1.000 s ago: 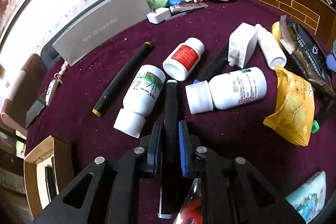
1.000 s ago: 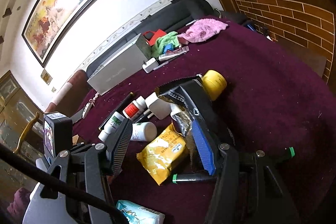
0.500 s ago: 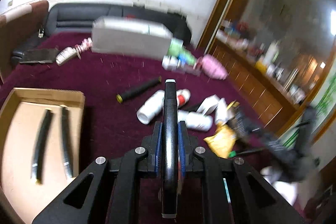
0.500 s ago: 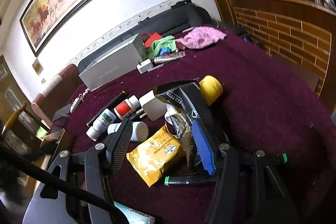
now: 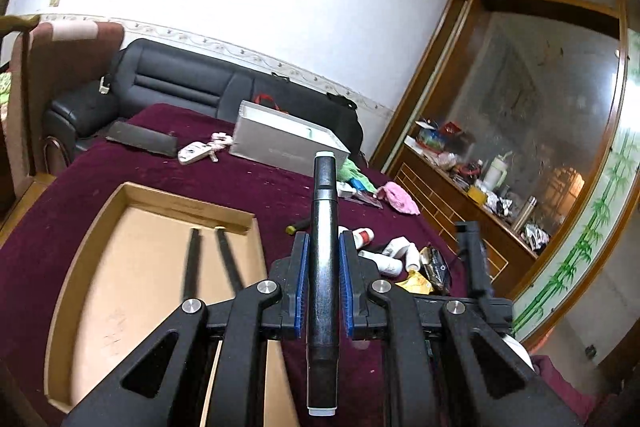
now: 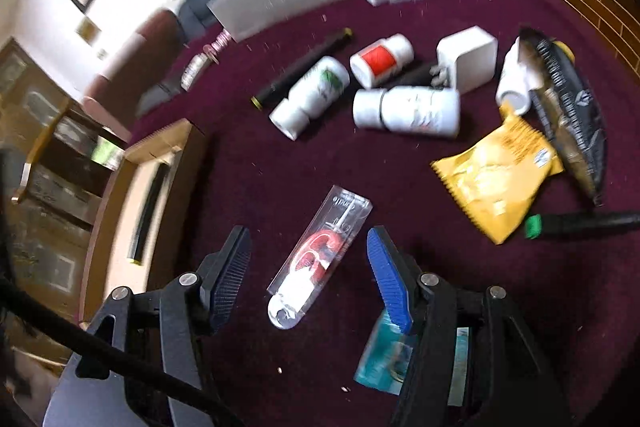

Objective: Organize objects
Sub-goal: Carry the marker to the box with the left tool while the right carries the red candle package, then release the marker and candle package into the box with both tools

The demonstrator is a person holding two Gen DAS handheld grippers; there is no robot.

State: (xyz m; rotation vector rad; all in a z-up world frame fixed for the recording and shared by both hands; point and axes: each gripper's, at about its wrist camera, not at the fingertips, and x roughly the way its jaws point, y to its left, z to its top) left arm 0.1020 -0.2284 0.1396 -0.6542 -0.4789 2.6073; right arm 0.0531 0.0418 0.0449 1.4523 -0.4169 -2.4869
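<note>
Lifted off the worktop [image 5: 240,183] since before, the black marker [image 5: 323,267] is clamped lengthwise in the left tongs [image 5: 323,285], pointing ahead beside the cardboard tray [image 5: 80,267]. The right tongs [image 6: 308,275] are held open, empty.

Black marker [image 5: 323,267], clamped in left claw [image 5: 323,291], has been lifted off the counter [image 5: 280,187] and swung above the cardboard tray [image 5: 160,251]. Right claw [image 6: 308,267] has been shifted from the snack bags to over the clear blister pack [image 6: 320,259].

Two markers [image 5: 208,259] in the box [image 5: 92,251], bottles [image 6: 404,111] to its right.
</note>
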